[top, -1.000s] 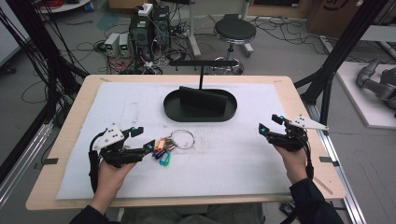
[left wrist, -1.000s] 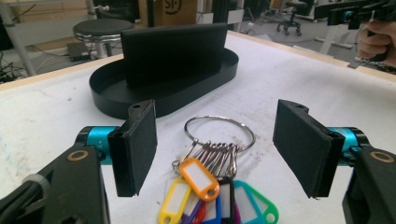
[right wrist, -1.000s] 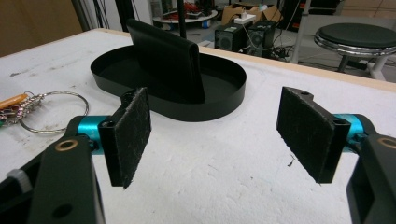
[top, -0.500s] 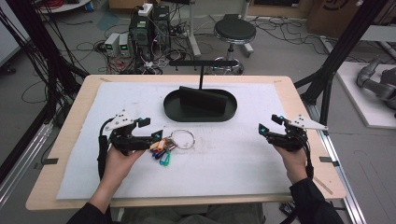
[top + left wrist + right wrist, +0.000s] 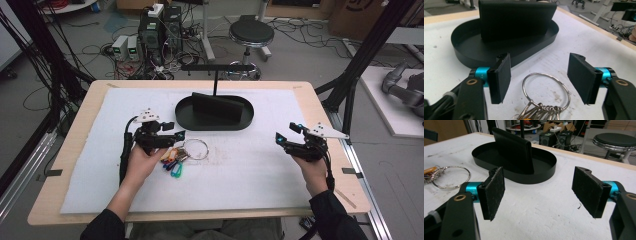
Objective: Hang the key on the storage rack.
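A steel key ring (image 5: 196, 148) with several keys and coloured tags (image 5: 171, 163) lies on the white mat in front of a black oval tray (image 5: 215, 127). My left gripper (image 5: 173, 135) is open and low over the mat, its tips just left of the ring. In the left gripper view the key ring (image 5: 545, 90) lies between and a little below the two spread pads (image 5: 500, 77), touching neither, with the left gripper (image 5: 541, 75) open around it. My right gripper (image 5: 281, 138) is open at the mat's right side with nothing between its pads. In the right gripper view the right gripper (image 5: 541, 192) faces the tray (image 5: 544, 173).
An upright black block (image 5: 215, 104) stands in the tray, and a thin T-shaped black stand (image 5: 216, 67) rises behind it. The white mat (image 5: 250, 175) covers most of the wooden table. Black frame posts flank the table; a stool and electronics stand on the floor beyond.
My left gripper has moved right and slightly forward, bringing its open jaws up to the key ring. The right gripper and the keys have stayed put.
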A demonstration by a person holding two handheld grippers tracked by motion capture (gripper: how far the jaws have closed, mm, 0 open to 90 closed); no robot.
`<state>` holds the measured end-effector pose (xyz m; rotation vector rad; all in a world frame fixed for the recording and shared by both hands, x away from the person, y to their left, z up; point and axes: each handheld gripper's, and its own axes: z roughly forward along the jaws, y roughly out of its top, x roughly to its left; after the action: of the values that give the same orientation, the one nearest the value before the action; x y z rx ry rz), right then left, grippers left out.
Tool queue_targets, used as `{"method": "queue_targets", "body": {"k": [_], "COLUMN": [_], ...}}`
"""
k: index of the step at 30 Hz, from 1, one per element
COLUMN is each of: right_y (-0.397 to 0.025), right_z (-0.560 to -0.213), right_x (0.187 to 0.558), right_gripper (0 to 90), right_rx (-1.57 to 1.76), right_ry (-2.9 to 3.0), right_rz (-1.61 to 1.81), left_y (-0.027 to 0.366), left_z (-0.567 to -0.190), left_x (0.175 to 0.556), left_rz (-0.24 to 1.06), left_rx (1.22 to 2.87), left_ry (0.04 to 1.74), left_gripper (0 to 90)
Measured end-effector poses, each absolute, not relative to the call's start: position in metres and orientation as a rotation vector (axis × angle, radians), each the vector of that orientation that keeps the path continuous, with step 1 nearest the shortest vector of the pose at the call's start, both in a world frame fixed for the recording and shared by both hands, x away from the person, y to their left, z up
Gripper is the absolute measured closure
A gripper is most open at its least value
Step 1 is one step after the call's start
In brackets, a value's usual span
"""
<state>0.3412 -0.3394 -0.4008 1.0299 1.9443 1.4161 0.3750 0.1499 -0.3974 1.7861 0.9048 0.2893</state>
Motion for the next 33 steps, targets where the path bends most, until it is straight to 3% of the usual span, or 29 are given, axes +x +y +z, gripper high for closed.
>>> {"method": "queue_targets", "body": {"k": [33], "right_y": [-0.352], "right_z": [-0.402], "right_x": [0.333], "right_gripper": [27.0], "right_rx": [1.033], "right_ry": [1.937], "right_rz": [1.375], "left_y": [0.121], "left_z": [-0.434], "left_x": [0.410], "left_rz": [0.158], "left_rx": [1.981], "left_ry": [1.098], "left_gripper": [58.8]}}
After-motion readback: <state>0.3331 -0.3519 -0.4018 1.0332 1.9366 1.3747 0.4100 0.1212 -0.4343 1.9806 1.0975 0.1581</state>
